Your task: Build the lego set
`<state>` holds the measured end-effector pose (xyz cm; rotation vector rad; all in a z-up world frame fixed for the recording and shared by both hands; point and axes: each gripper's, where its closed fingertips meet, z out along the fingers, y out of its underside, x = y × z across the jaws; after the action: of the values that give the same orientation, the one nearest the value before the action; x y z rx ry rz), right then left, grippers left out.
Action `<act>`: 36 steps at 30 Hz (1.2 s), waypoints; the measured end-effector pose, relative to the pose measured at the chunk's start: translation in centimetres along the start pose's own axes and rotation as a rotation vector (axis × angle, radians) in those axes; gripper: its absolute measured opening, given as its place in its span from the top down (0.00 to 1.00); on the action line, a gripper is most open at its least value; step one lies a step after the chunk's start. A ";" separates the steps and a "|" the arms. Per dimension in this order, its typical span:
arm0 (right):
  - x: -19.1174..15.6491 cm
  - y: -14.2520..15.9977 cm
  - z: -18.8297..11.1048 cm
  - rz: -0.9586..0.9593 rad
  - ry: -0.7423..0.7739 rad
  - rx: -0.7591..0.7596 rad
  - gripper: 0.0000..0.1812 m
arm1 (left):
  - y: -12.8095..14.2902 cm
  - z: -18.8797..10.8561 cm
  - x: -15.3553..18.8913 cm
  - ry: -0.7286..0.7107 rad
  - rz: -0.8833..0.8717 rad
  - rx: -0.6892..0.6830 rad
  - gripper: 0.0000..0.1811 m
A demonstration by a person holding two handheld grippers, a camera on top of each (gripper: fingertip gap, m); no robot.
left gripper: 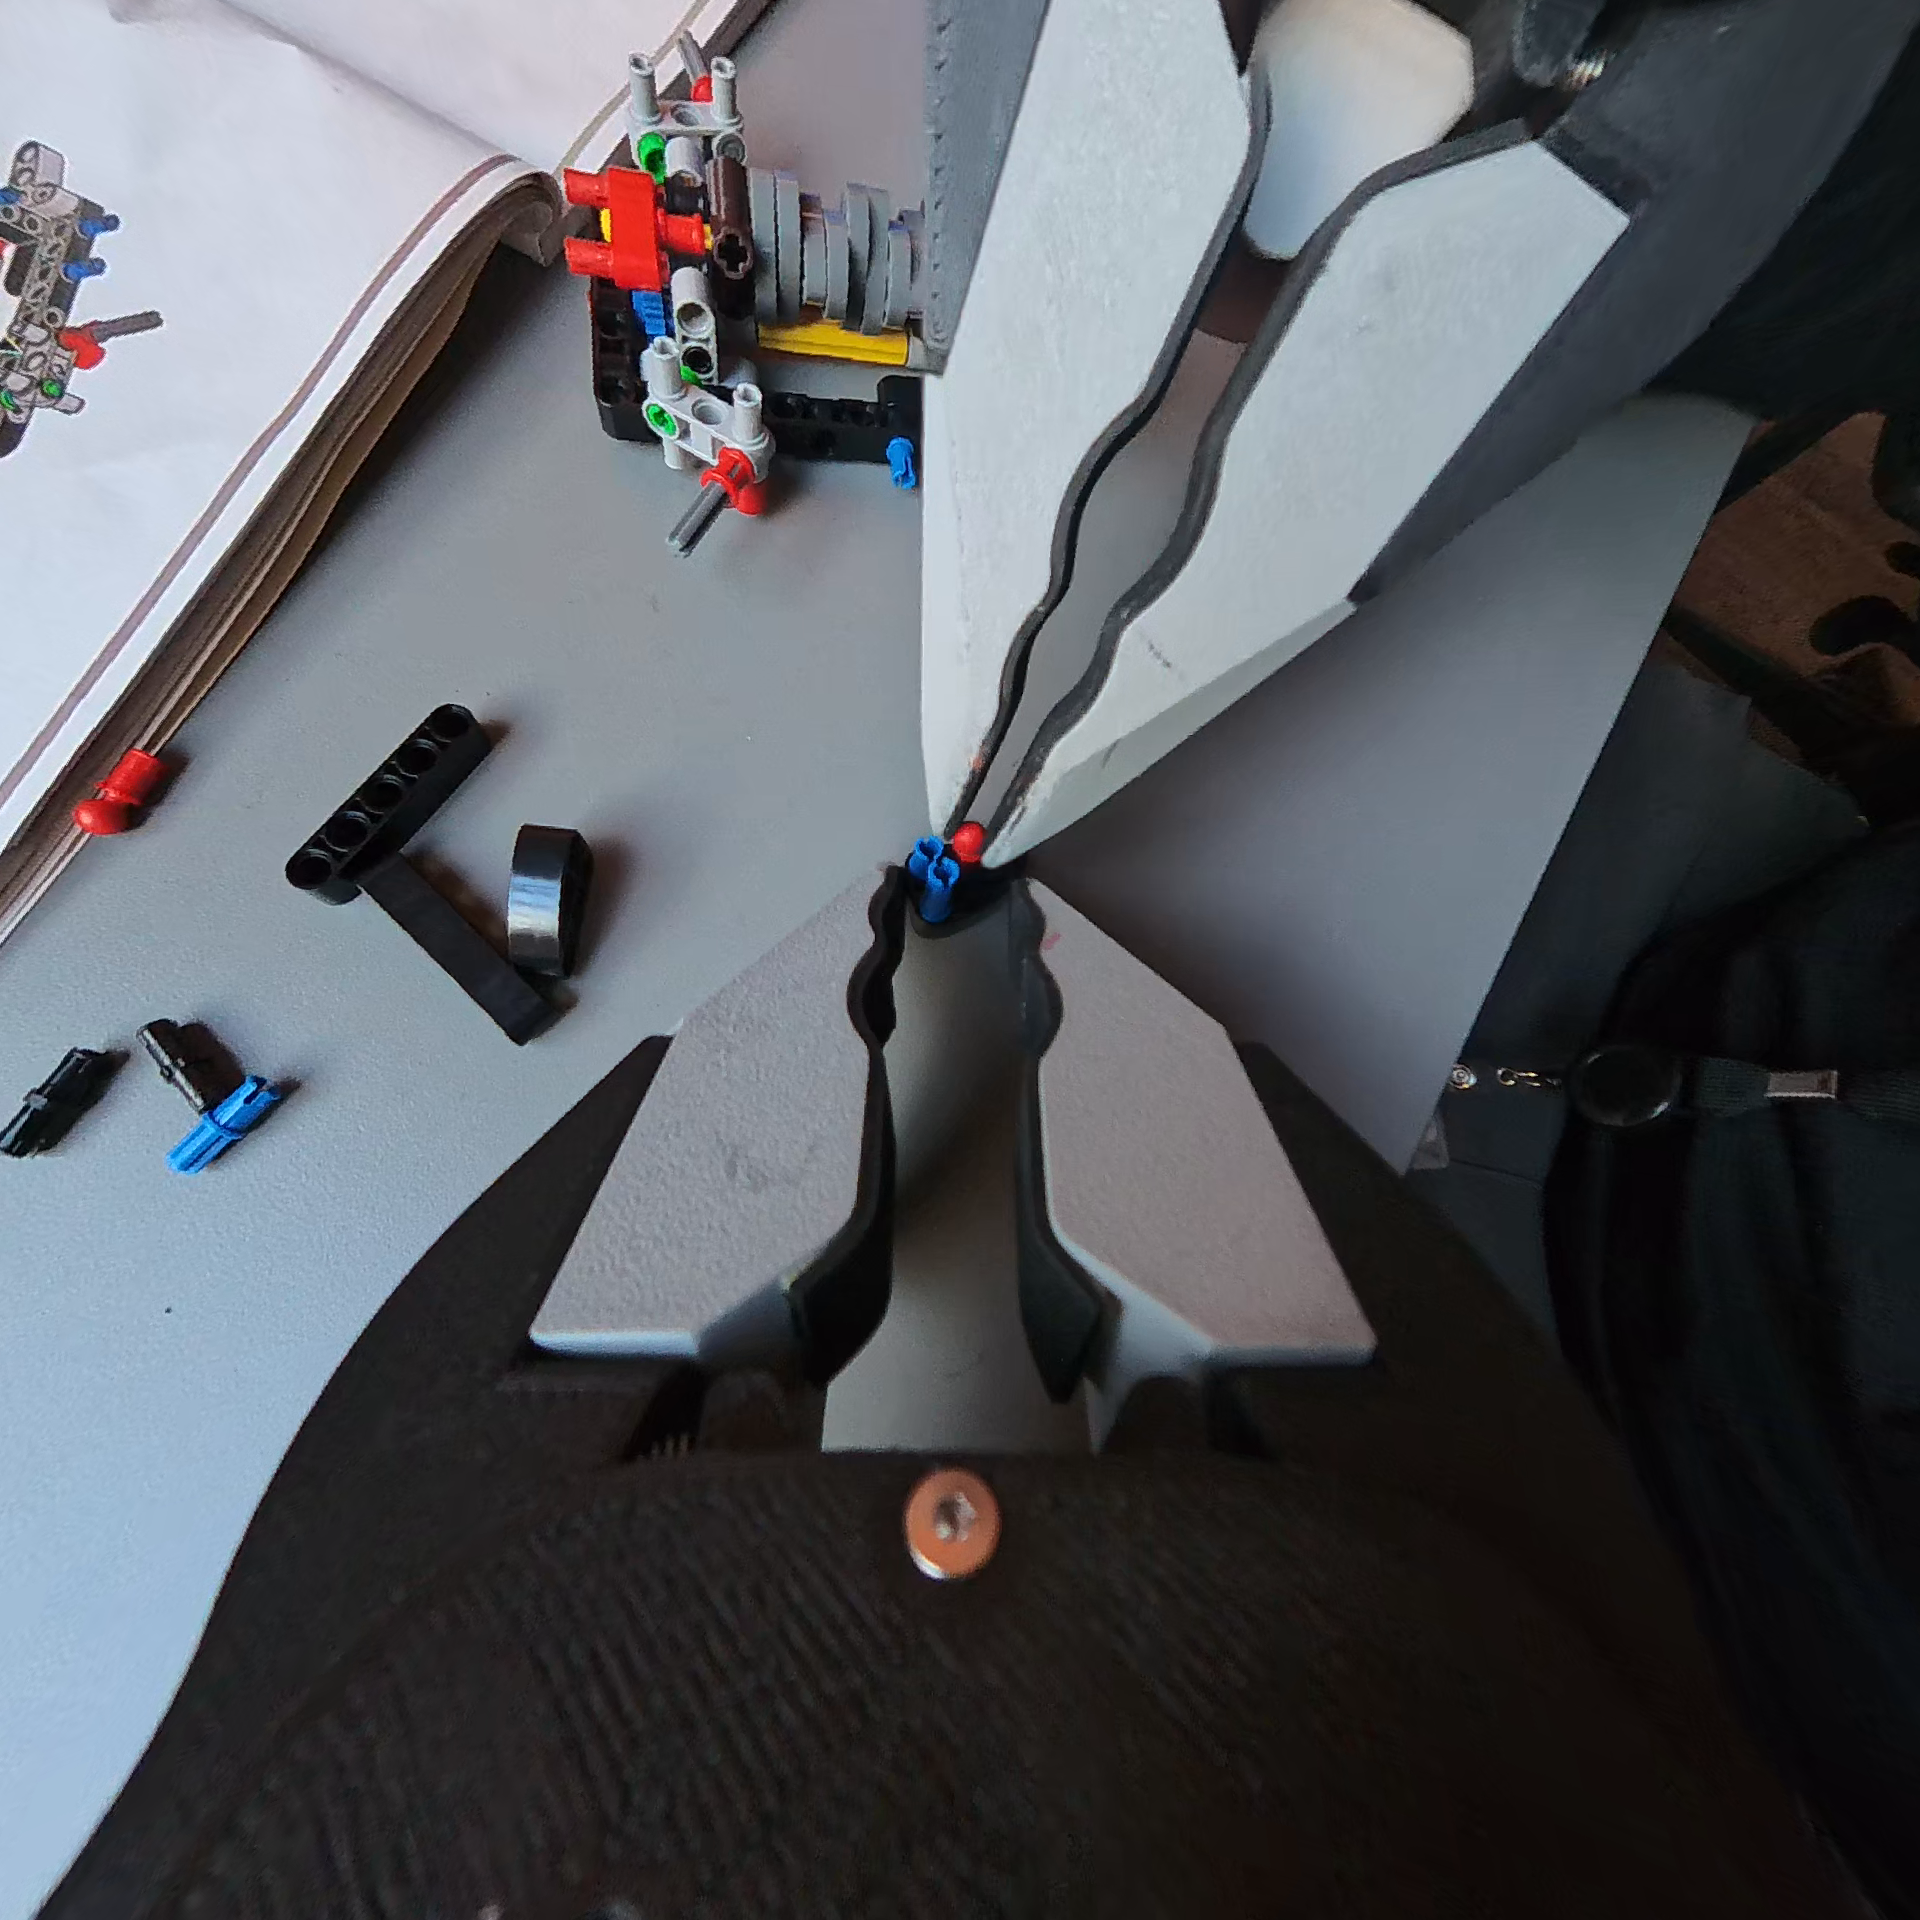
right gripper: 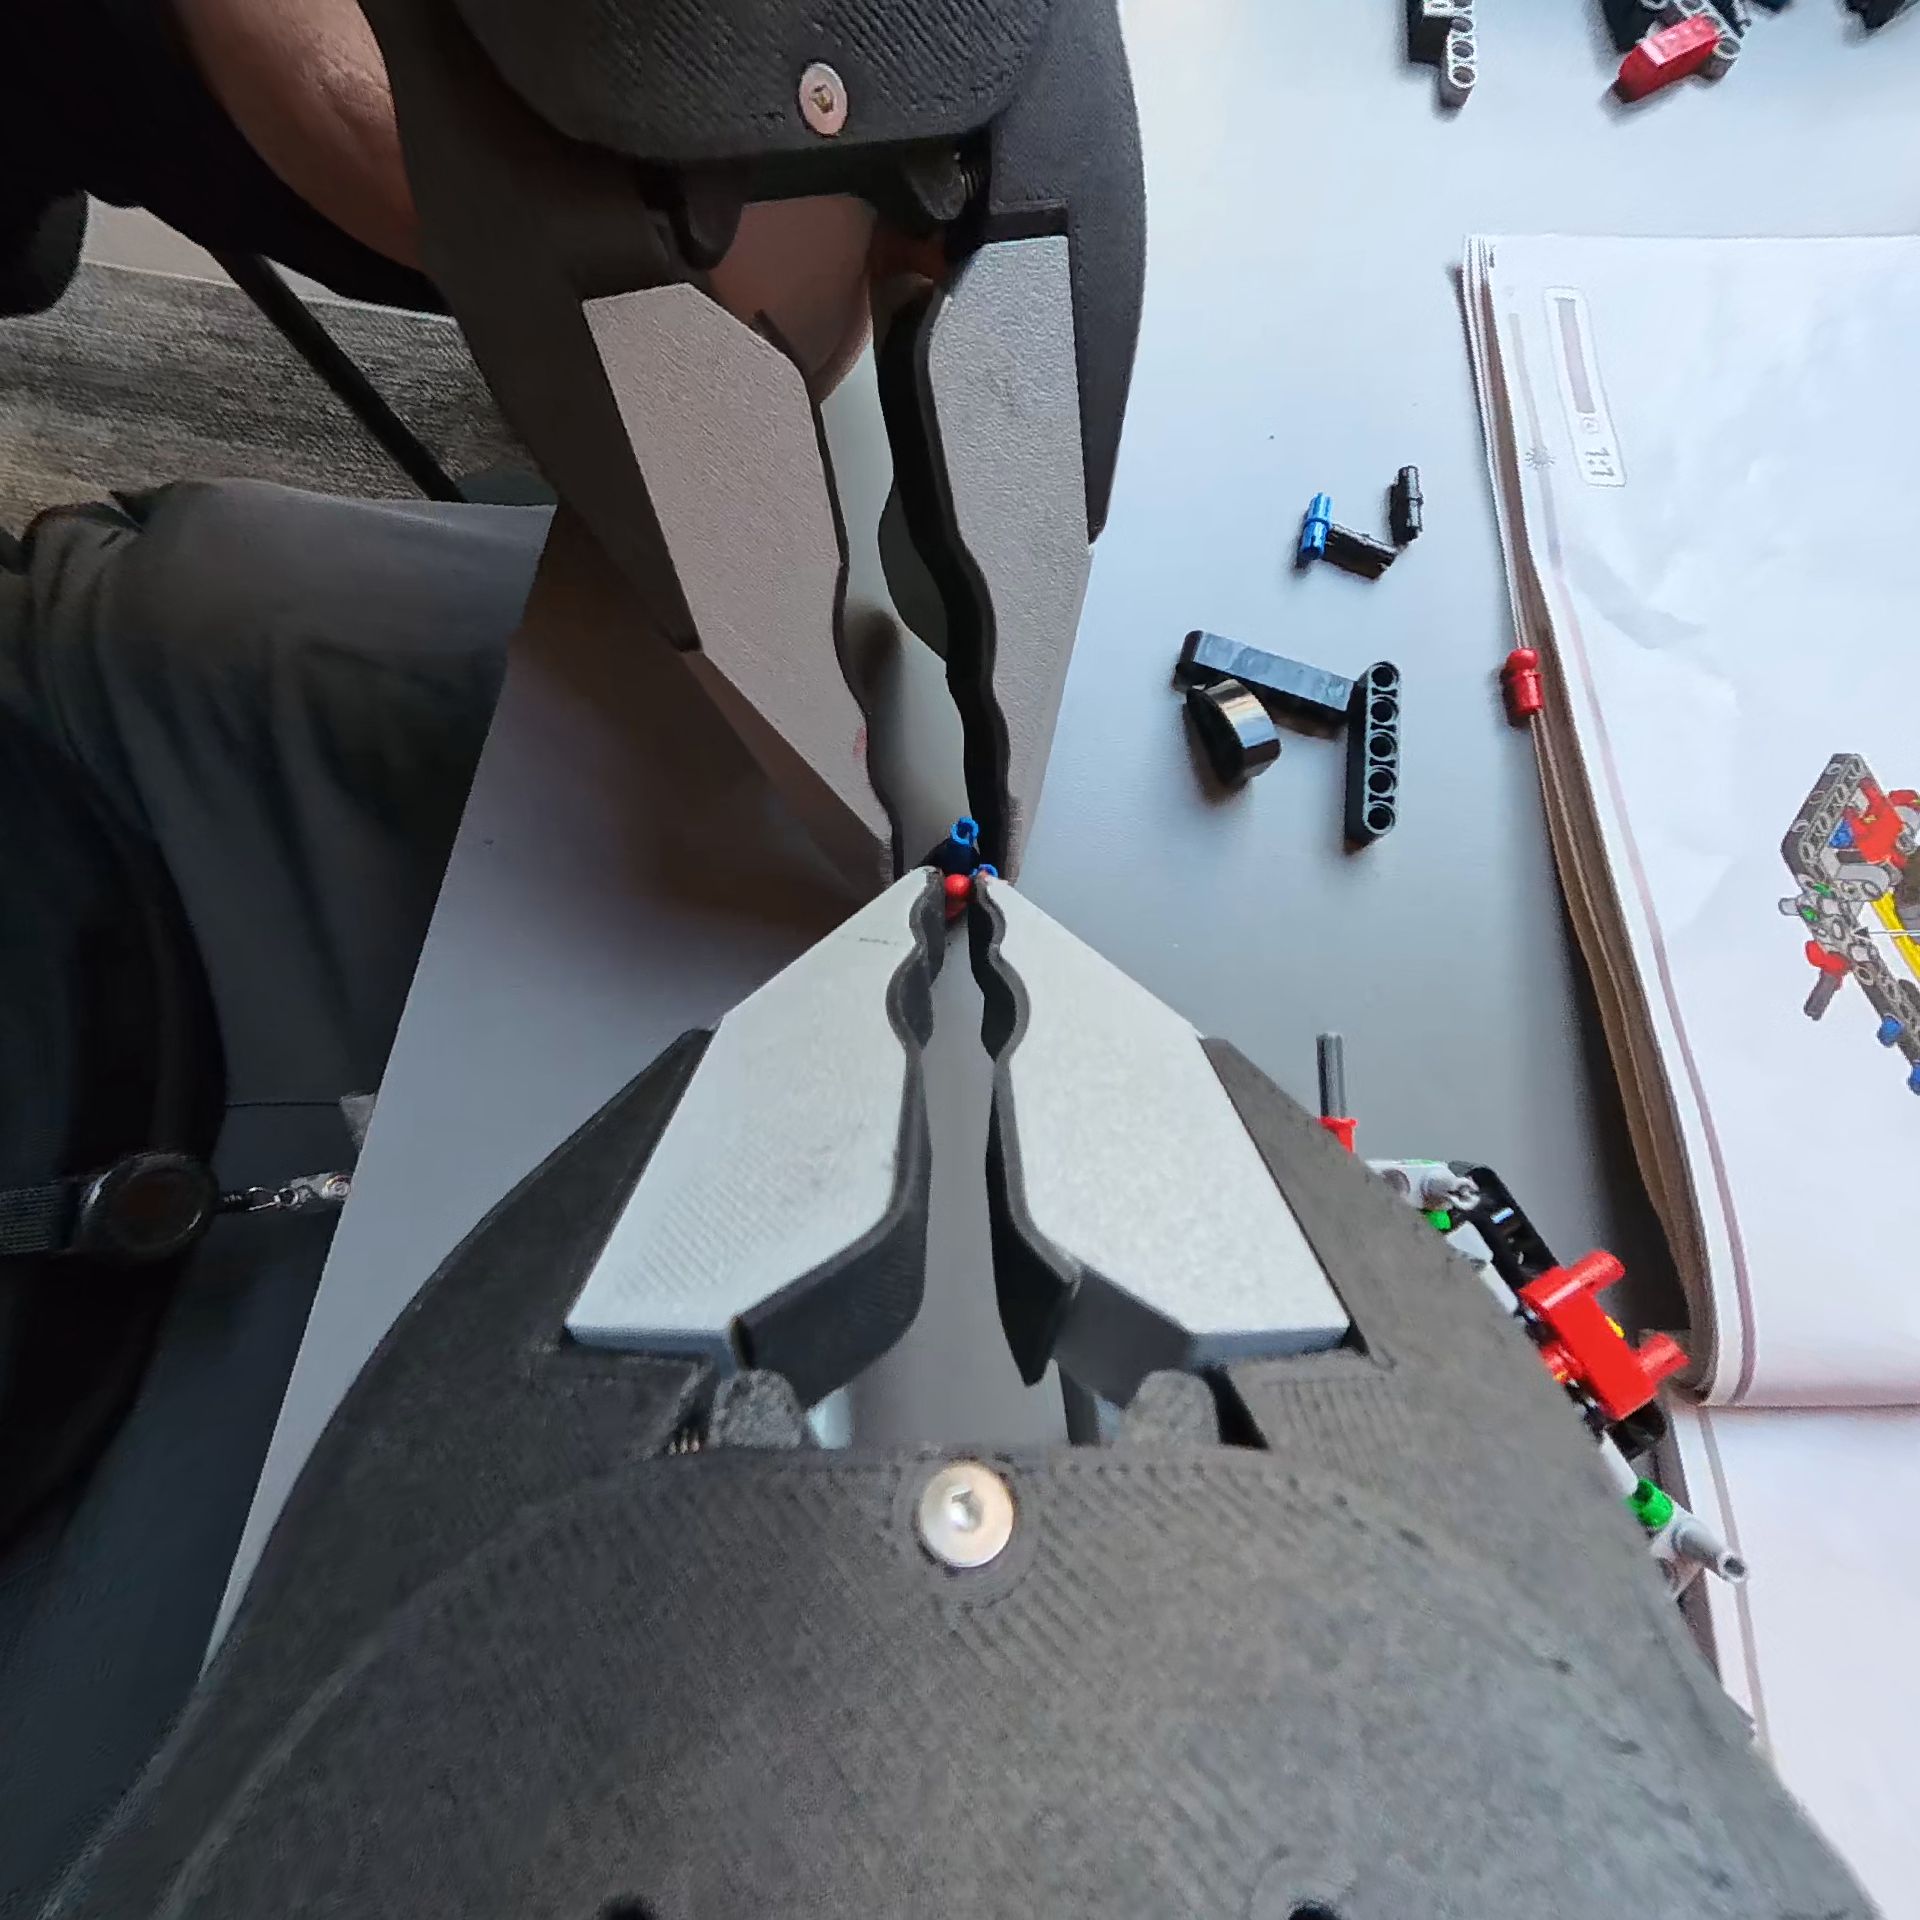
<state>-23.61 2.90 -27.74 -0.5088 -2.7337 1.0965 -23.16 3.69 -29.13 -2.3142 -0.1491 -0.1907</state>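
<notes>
Showing the built model (left gripper: 727, 301) whole, unlike the right wrist view.

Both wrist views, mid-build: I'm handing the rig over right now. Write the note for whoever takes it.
Left tool: shut on a small black piece carrying blue pins.
Right tool: shut on a red pin, tip to tip with the left, above the table's near edge.
Partly built model stands by the open instruction booklet.
Loose on the table: black beams in an L, a black curved piece, another red pin, a blue-and-black connector, a black pin.
Done: both small parts picked up. Left: join them, apparently, then add the result and the loose parts to the model.
</notes>
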 end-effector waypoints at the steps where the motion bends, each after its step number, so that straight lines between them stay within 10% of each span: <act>1: 0.0 0.0 0.0 -0.004 0.005 0.001 0.99 | 0.0 0.0 0.0 -0.001 0.001 0.000 0.90; 21: 0.2 0.7 -0.4 -0.106 0.140 0.064 0.99 | -0.1 0.0 0.0 0.015 -0.024 0.006 0.90; 36: 0.0 0.5 -0.4 -0.226 0.019 -0.297 0.99 | -0.2 0.2 0.0 0.011 -0.018 0.004 0.90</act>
<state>-23.40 3.56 -27.81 -0.2341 -2.8631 0.6348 -23.19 3.91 -29.12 -2.3080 -0.1643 -0.2120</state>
